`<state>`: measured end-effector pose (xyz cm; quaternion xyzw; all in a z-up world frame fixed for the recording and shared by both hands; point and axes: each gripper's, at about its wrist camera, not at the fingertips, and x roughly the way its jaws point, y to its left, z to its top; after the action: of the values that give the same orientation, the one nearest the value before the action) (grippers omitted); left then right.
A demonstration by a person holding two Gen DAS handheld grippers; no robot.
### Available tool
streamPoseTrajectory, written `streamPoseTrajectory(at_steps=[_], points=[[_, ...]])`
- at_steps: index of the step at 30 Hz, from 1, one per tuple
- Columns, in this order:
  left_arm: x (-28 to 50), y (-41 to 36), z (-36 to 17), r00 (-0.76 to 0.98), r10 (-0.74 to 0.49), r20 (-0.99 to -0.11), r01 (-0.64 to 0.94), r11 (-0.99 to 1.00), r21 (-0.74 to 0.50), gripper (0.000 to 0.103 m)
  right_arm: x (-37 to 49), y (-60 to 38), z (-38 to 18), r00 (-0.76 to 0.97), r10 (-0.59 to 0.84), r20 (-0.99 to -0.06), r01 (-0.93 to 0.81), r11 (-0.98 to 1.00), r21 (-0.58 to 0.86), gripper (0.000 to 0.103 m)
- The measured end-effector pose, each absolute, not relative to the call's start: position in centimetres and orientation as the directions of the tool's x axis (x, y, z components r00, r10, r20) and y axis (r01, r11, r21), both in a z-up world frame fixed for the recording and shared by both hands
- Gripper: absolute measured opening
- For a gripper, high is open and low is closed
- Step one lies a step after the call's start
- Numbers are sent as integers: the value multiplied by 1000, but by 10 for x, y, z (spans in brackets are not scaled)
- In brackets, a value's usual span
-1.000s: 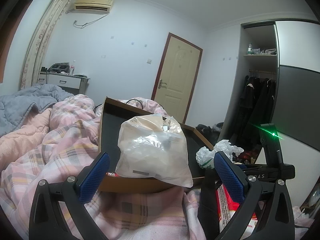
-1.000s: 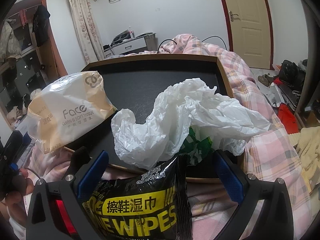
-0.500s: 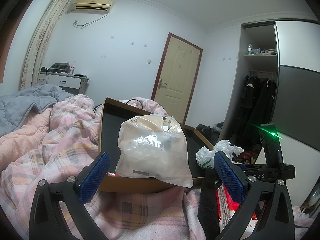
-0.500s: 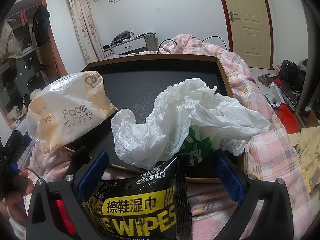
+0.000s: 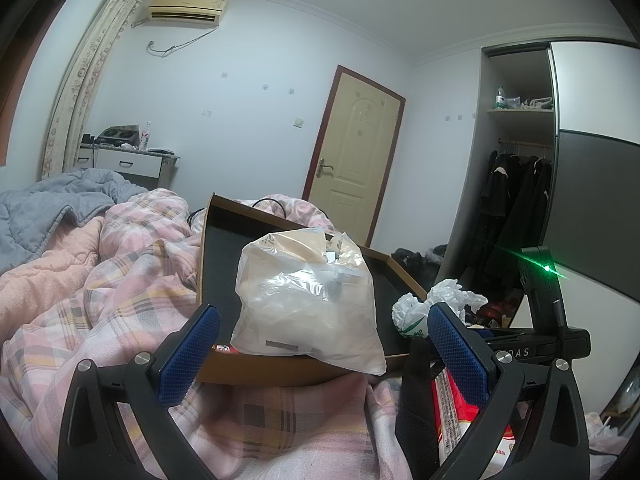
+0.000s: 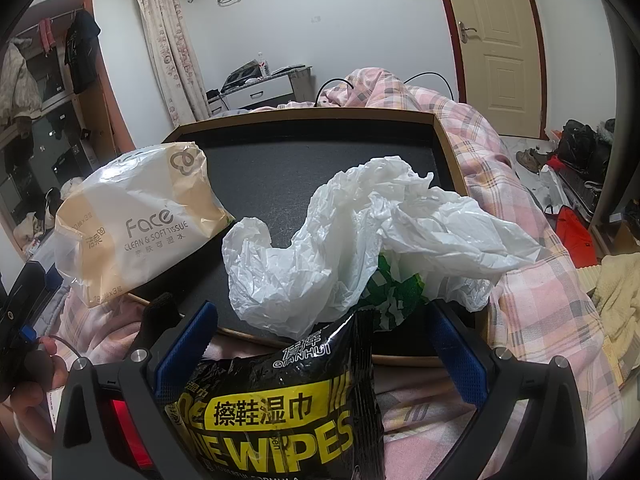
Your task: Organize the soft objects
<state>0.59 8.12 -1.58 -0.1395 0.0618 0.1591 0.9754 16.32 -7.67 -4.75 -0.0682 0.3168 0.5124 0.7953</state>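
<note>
Left view: your left tool (image 5: 322, 340) gapes wide, empty, before the tissue pack (image 5: 308, 308) on the tray (image 5: 224, 240) edge. Right view: your right tool (image 6: 320, 344) released, wipes (image 6: 280, 400) lying between its fingers, bag (image 6: 360, 232) on the tray.

Reading "Face CLEAN & SOFT TISSUE" on the cream tissue pack (image 6: 136, 220); showing "QIANHUI", "擦鞋湿巾" and "WIPES" on the black wipes pack (image 6: 280, 408).

Glossy crinkled plastic tissue pack (image 6: 136, 220), thin wrinkled white plastic bag (image 6: 360, 236), shiny black wipes packet (image 6: 280, 404), matt black tray (image 6: 280, 160) with wood-look rim, soft checked cloth quilt (image 5: 120, 280)
</note>
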Motion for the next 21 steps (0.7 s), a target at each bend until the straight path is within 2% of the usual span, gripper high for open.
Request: streamPoseTrajectory(at_steps=[21], points=[[6, 81, -16, 942, 293, -165, -328, 910, -252, 103, 164, -76, -47, 273, 771, -575, -858, 465, 217, 103]])
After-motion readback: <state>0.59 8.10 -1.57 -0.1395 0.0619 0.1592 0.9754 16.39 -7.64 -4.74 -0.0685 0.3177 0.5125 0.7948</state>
